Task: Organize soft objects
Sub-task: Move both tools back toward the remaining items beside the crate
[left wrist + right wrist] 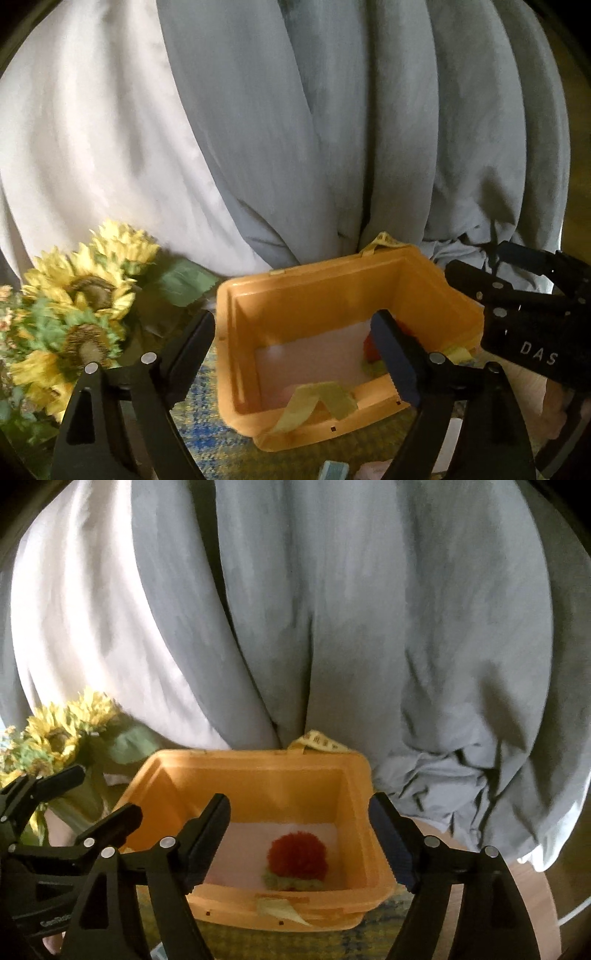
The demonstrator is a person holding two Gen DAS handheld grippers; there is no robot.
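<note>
An orange plastic bin [258,786] stands in front of both grippers, with pale yellow-green straps [314,402] draped over its rims. A fluffy red pom-pom on a green base [297,856] lies on the bin's white floor. In the left wrist view the pom-pom [369,345] is mostly hidden behind a finger. My right gripper [299,805] hangs open above the bin's near rim with nothing between its fingers. My left gripper [293,325] is open too and straddles the bin's [332,291] left wall without touching it. Each gripper shows at the edge of the other's view: right gripper [474,258], left gripper [103,794].
A bunch of artificial sunflowers [85,291] with green leaves stands left of the bin. Grey and white draped cloth [332,627] fills the background right behind it. A blue-and-yellow patterned mat [207,435] lies under the bin, and a wooden tabletop edge [535,886] shows at the right.
</note>
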